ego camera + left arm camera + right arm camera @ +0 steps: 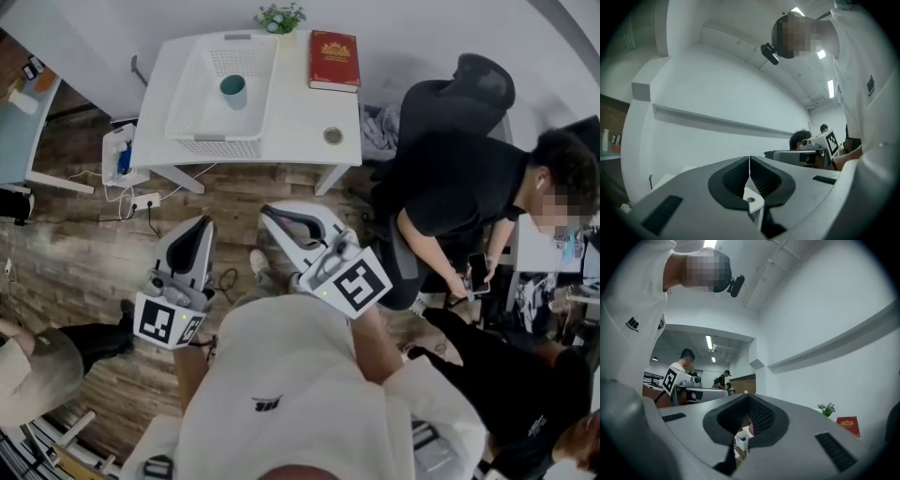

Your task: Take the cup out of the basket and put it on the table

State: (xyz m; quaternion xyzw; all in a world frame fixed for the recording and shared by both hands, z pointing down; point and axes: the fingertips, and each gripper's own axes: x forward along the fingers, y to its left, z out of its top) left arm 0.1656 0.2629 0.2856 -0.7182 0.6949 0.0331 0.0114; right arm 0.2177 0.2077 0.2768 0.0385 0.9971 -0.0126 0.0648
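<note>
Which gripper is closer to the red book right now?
Right. In the head view the right gripper is below the book, short of the table; the left gripper is further left, below the basket.

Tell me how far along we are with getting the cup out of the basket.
Done: nothing yet; the cup stands upright inside the basket on the table. In hand: nothing; the left gripper and right gripper hang short of the table, jaws together and empty. To do: reach in, grip the cup, lift it out, set it on the tabletop.
</note>
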